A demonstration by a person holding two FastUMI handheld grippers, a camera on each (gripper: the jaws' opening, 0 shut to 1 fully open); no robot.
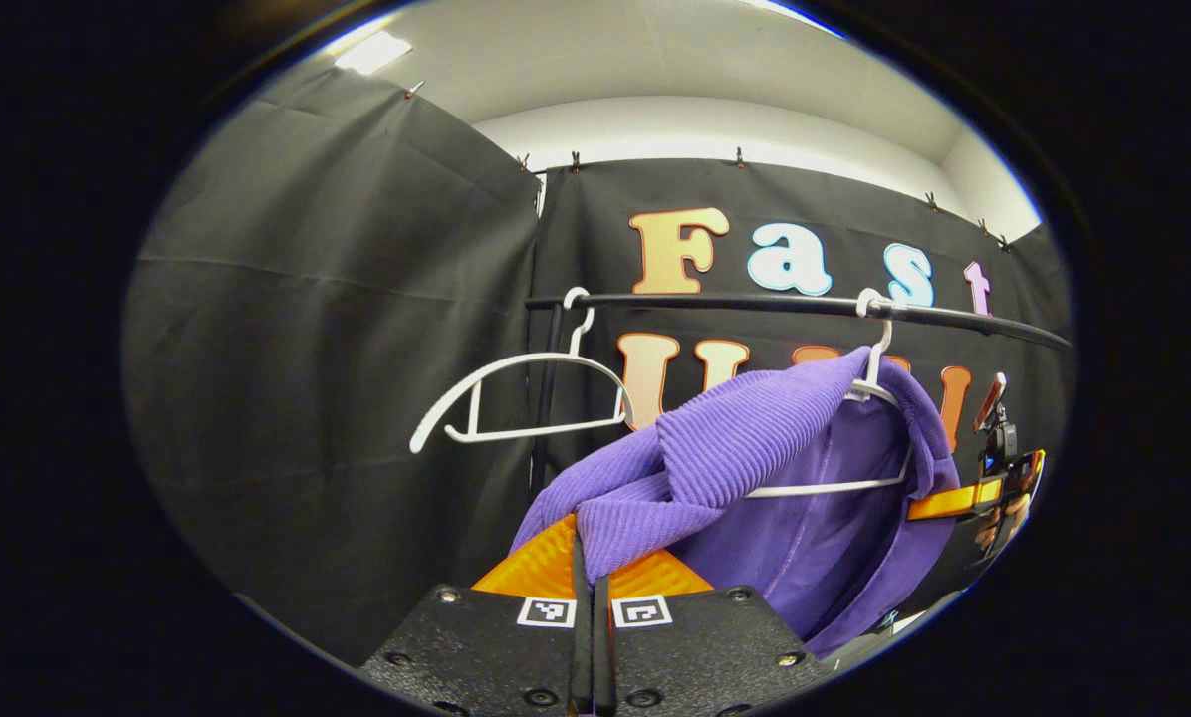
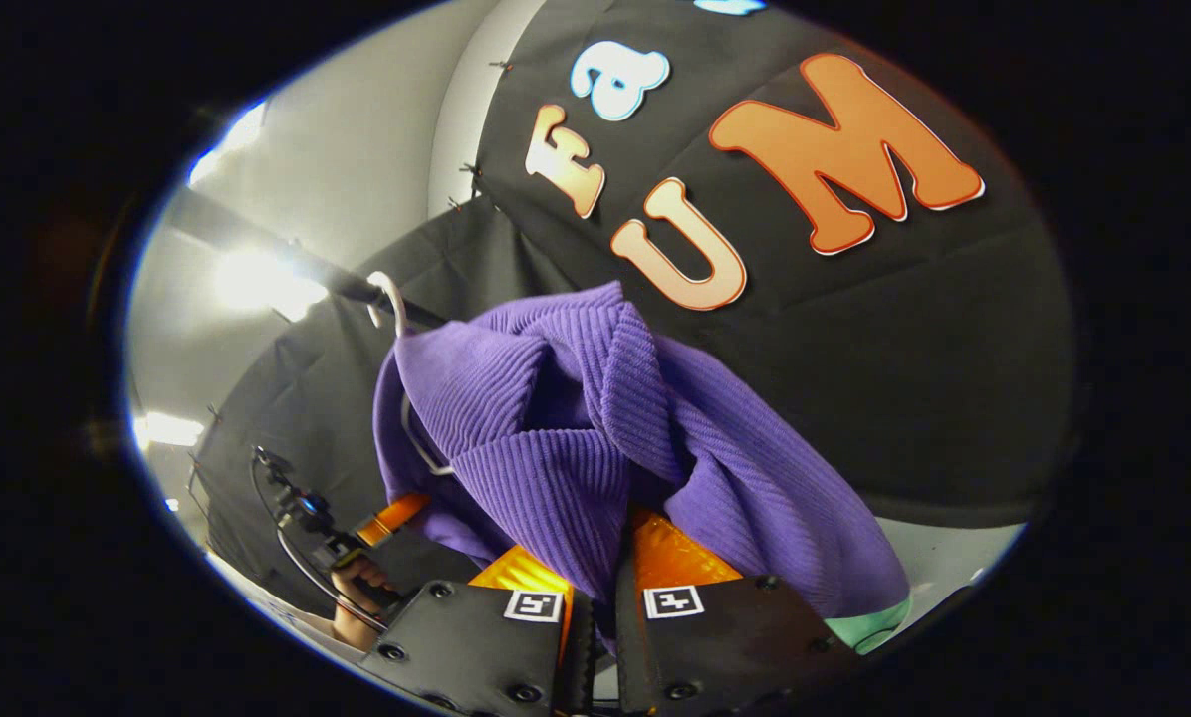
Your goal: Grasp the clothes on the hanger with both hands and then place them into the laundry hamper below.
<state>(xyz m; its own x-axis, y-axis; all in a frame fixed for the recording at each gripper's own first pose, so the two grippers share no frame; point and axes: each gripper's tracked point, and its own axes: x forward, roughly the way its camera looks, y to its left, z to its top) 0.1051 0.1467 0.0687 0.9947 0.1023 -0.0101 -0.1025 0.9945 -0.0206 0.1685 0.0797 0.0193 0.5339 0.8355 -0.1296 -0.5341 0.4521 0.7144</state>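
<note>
My left tongs (image 1: 588, 588) are nearly closed, pinching a fold of the purple ribbed knit garment (image 1: 745, 438), which hangs on a white plastic hanger (image 1: 879, 349) on the black rail (image 1: 755, 302). My right tongs (image 2: 595, 597) clamp its cloth too. An empty white hanger (image 1: 516, 398) hangs left.

hangers (image 1: 521, 398): 2 | purple garment (image 1: 755, 438): 1 | rail (image 1: 755, 302): 1 | grippers (image 1: 588, 558): 2
</note>
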